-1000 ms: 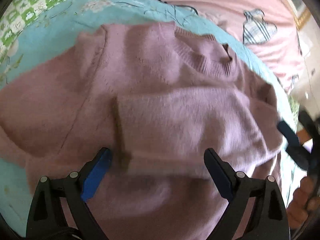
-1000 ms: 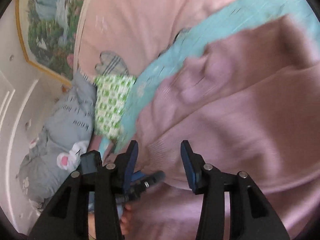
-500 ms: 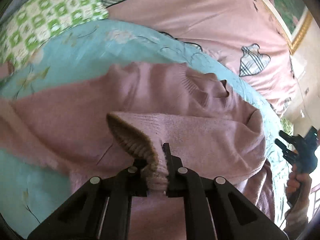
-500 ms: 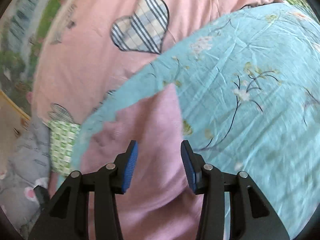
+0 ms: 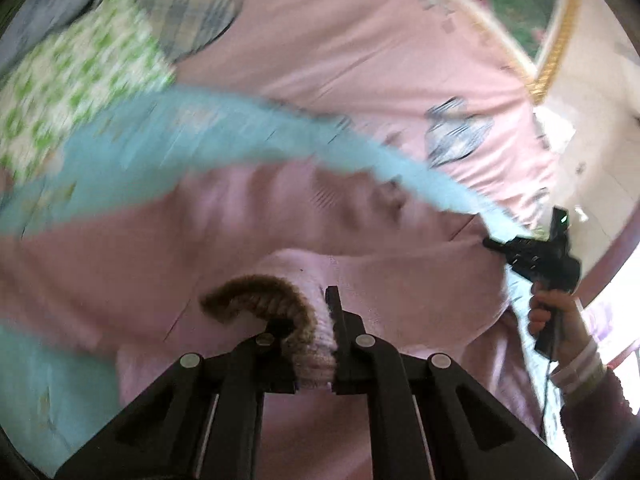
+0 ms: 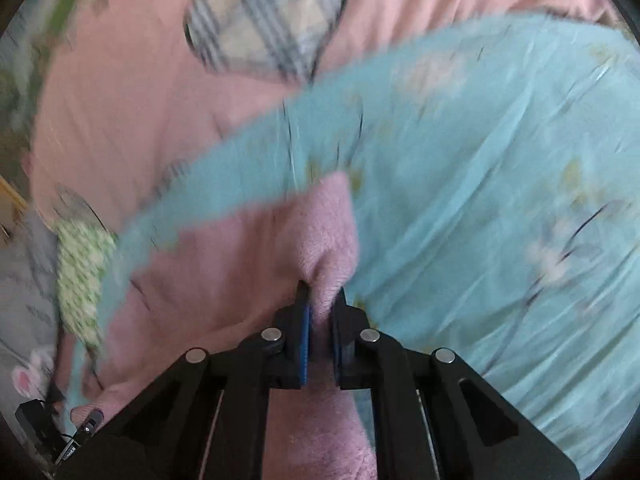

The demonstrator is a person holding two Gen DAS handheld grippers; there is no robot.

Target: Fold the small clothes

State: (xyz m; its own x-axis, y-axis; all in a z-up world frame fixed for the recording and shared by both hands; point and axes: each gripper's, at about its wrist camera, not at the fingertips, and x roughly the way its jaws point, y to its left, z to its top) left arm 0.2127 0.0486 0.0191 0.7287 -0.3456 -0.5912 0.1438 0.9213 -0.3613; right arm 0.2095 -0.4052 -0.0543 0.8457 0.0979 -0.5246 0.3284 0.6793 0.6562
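At six o'clock in each view, left gripper (image 5: 320,336) clamps the sweater (image 5: 120,264) cuff while right gripper (image 6: 320,320) jaws are closing on its shoulder, seemingly to fold the sleeve across.

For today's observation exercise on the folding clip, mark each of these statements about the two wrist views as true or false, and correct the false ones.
1. The left gripper is clamped on a ribbed cuff of the pink sweater. True.
2. The right gripper hangs wide open above bare sheet. False: its jaws are closing, with a fold of pink sweater between them.
3. The sweater lies on a light blue floral sheet. True.
4. The heart patches on the pink bedding are solid red. False: they are plaid, in grey and cream.
5. In the left wrist view, the person's hand holding the other gripper shows at the right edge. True.
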